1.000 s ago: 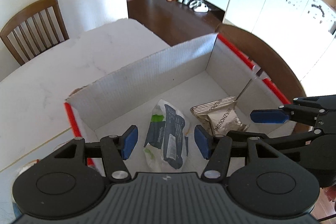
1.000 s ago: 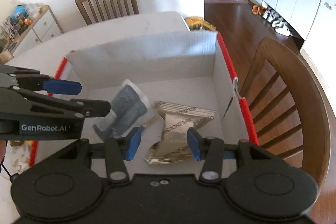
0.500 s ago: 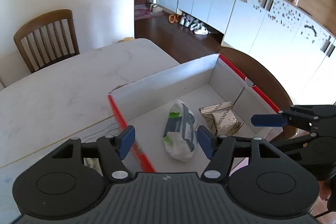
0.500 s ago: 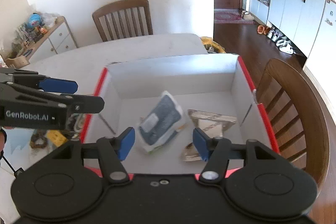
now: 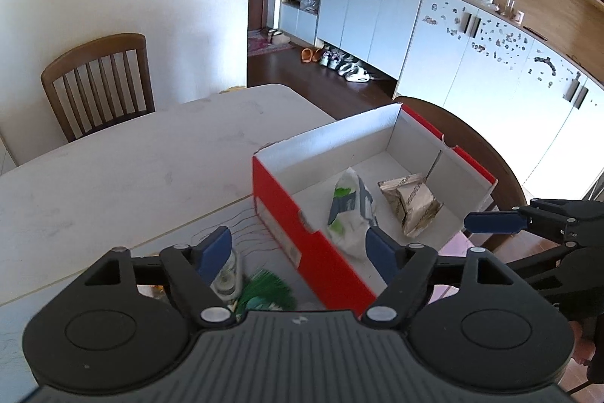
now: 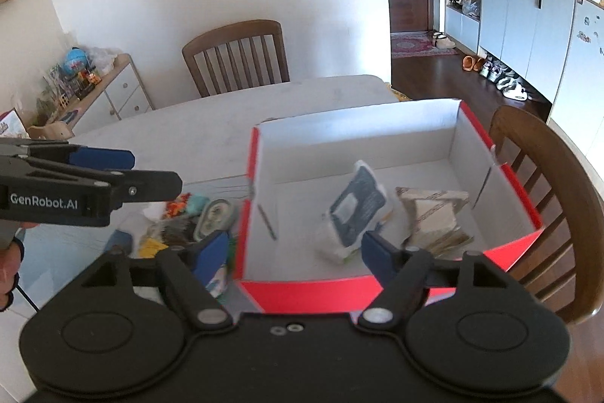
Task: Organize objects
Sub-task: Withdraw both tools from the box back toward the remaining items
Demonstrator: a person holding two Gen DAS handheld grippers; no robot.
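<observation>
Box (image 5: 287,210) sits on bench (image 5: 132,169), red outside, white inside. Wipes pack (image 5: 349,210) and foil packet (image 5: 411,203) lie side by side inside. Left gripper (image 5: 294,248) wide apart, empty. Right gripper (image 6: 294,248) apart, empty, above box's near wall.

**Pale surface carrying a red box and a small heap of clutter**

The surface (image 5: 124,169) is a pale, marbled white top, bare over most of its far half. Near its right edge sits an open red box (image 5: 279,210) with white inner walls, resting directly on the top. Just beside the box's left wall lies a cluster of small items (image 6: 181,221): a clear glass jar (image 5: 226,276), something with green bristles (image 5: 270,291), a yellow scrap and other colourful bits too blurred to name. Under this cluster the top shows a light-blue mat (image 6: 56,255) with thin dark wavy lines.
</observation>
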